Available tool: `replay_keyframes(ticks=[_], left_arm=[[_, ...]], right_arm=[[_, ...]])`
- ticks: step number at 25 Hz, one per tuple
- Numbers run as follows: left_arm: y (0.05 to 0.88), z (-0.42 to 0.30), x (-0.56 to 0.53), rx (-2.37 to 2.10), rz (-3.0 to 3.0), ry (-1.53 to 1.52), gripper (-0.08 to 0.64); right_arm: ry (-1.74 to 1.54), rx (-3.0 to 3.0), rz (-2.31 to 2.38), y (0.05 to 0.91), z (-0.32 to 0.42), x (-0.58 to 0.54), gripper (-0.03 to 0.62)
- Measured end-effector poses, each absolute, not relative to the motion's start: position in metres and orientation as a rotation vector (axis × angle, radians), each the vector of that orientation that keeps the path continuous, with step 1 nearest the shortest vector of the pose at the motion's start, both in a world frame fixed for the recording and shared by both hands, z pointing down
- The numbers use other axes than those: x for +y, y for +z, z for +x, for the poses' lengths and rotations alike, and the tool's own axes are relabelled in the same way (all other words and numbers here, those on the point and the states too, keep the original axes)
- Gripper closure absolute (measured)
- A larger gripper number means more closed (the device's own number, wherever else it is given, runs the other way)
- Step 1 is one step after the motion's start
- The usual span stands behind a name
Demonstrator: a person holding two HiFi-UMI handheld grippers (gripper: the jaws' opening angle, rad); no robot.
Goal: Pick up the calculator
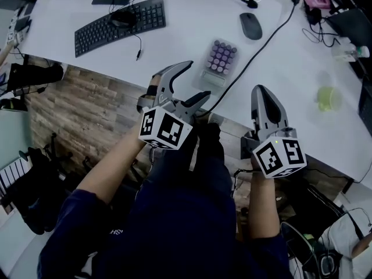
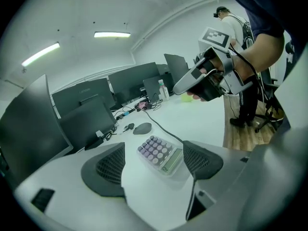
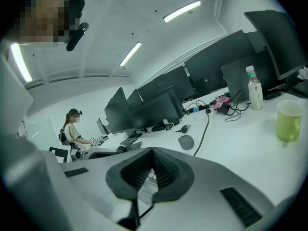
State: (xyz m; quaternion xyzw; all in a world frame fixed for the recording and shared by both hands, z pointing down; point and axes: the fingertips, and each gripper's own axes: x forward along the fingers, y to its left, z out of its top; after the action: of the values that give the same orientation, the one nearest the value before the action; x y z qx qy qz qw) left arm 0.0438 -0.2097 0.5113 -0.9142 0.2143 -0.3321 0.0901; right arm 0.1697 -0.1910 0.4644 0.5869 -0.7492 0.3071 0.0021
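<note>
Calculator [image 2: 161, 154] lies on the white desk [image 1: 290, 68] just ahead of my left gripper [image 1: 196, 80], framed between its wide-apart jaws, seemingly untouched. My right gripper [image 1: 265, 93] hangs to its right, jaws pressed together, empty.

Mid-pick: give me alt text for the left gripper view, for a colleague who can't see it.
The left hand-held gripper has its jaws open, framing the purple-keyed calculator, which lies flat and untouched on the white desk ahead. Beyond it are a black mouse, a black cable and a row of dark monitors.
</note>
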Motion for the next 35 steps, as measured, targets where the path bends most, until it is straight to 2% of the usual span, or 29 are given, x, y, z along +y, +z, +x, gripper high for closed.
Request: replay_keyframes(ticks=[17,35], left_arm=[[0.576,0.057,-0.205,0.436,-2.483,-1.111,0.184],[0.593,0.067,-0.206,0.384,-2.243,-1.122,0.186]], right_arm=[[1.018,-2.299,1.865,0.503,0.171,-0.190,0.589],[1.043,-2.270,1.872,0.517,0.174,-0.184,0.589]])
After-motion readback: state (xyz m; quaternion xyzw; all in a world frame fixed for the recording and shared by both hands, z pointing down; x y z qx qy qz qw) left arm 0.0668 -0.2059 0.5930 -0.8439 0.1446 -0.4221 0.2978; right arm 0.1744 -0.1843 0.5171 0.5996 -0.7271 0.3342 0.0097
